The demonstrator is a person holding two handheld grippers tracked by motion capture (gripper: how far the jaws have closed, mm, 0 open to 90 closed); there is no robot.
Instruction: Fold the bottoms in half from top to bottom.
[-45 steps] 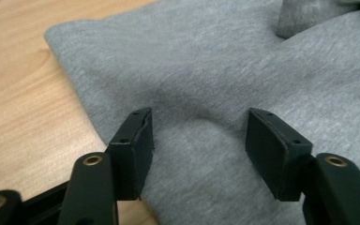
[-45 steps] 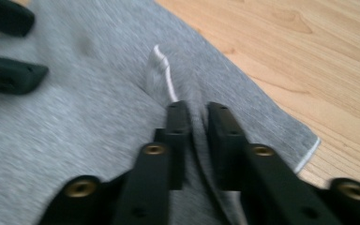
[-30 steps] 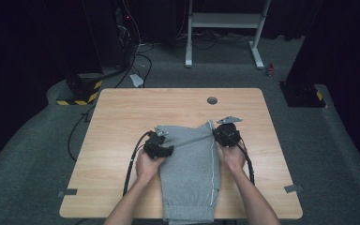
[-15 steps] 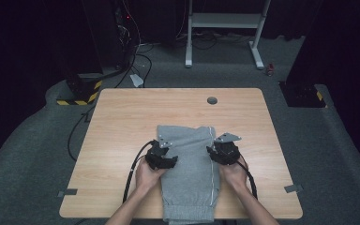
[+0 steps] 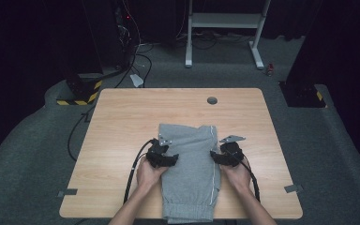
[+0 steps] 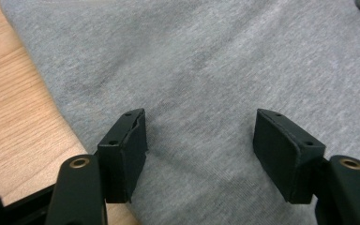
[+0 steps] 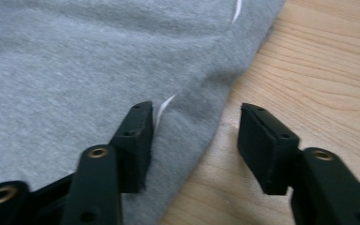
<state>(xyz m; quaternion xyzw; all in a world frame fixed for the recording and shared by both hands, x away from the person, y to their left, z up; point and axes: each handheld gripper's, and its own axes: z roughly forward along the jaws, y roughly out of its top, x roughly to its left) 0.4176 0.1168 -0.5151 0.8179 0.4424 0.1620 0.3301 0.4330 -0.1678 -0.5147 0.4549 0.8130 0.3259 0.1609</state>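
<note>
- A pair of grey sweatpants (image 5: pixel 190 164) is seen folded lengthwise on the wooden table (image 5: pixel 122 122), waist end toward the far edge, cuffs hanging near the person's edge.
- The left gripper (image 5: pixel 165 158) is placed on the left fold of the cloth; the right gripper (image 5: pixel 218 157) is placed at the right edge, beside the white stripe (image 7: pixel 165 105).
- Compared with a second ago, both grippers have been drawn back toward the person, from near the waist end to about mid-length.
- Left fingers (image 6: pixel 126 150): spread, with flat grey cloth lying between and under them; nothing is pinched. The jaws have just been opening a little further.
- Right fingers (image 7: pixel 136 140): spread, one over the cloth next to the stripe, the other over bare wood just beyond the hem; the edge of the cloth runs between them, unpinched. These jaws have just been opening widely, so a hold on the edge is judged to have been let go.
- Meaning for the work: the far fold is judged laid down and released; a new hold nearer the cuffs is likely needed for the next fold.
</note>
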